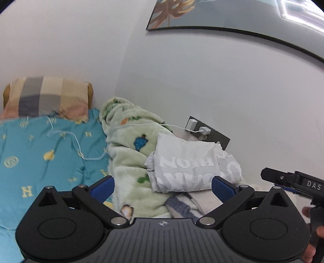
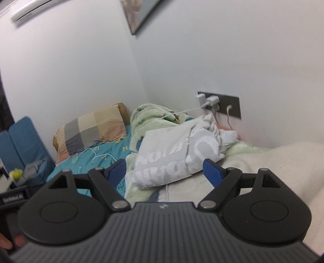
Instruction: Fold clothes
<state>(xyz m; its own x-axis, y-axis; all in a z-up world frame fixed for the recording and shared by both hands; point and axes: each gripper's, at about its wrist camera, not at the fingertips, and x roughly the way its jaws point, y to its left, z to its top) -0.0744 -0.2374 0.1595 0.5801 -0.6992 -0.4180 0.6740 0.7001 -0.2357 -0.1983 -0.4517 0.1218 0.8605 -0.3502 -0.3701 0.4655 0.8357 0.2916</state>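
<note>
A folded white garment [image 1: 190, 165] with large pale lettering lies on a pale green fleece blanket [image 1: 129, 145] near the wall. My left gripper [image 1: 163, 187] hangs in front of it, blue pads wide apart and nothing between them. In the right wrist view the same white garment [image 2: 174, 153] rests partly on a cream blanket [image 2: 273, 161]. My right gripper [image 2: 165, 170] is also open and empty, held short of the garment. The other gripper's black body [image 1: 297, 182] shows at the right edge of the left wrist view.
A checked pillow [image 1: 48, 97] lies on the teal bedsheet [image 1: 40, 153] at the left. White chargers sit in a grey wall socket plate [image 2: 220, 103], their cables [image 1: 66, 137] trailing over the bed. A blue padded thing [image 2: 22, 139] stands at the far left. A framed picture [image 1: 202, 16] hangs above.
</note>
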